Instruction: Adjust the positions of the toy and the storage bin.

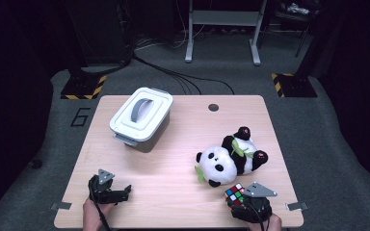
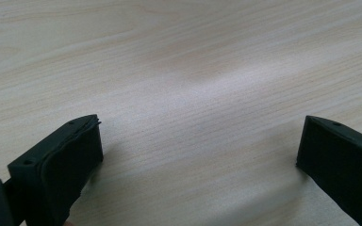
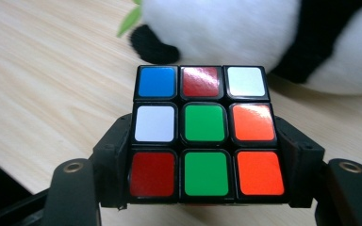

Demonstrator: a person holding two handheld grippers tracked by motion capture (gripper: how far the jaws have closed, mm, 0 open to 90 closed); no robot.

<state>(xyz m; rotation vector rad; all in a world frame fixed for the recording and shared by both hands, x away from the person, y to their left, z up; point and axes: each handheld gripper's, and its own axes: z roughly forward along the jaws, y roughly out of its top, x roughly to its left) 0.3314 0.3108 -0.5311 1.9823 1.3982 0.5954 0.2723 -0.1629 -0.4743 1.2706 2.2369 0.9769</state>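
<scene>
One pale wood table; grey carpet floor, dark room.

A recording lab: hazard-taped stand bases, floor cables, numbered floor.

Table: evenly lit from above, bright against the surroundings.
Floor and background: dim, near black at the frame edges (strong vignette in the corners).
Shadows: soft and short, darkest under the white box and beside the panda.
Glare: white sheen on the red and orange stickers of the cube; broad pale highlight across the wood grain.
Focus: cube sharp, panda behind it blurred; left gripper slightly soft up close.
Sharpness: high view grainy, somewhat coarse.
</scene>
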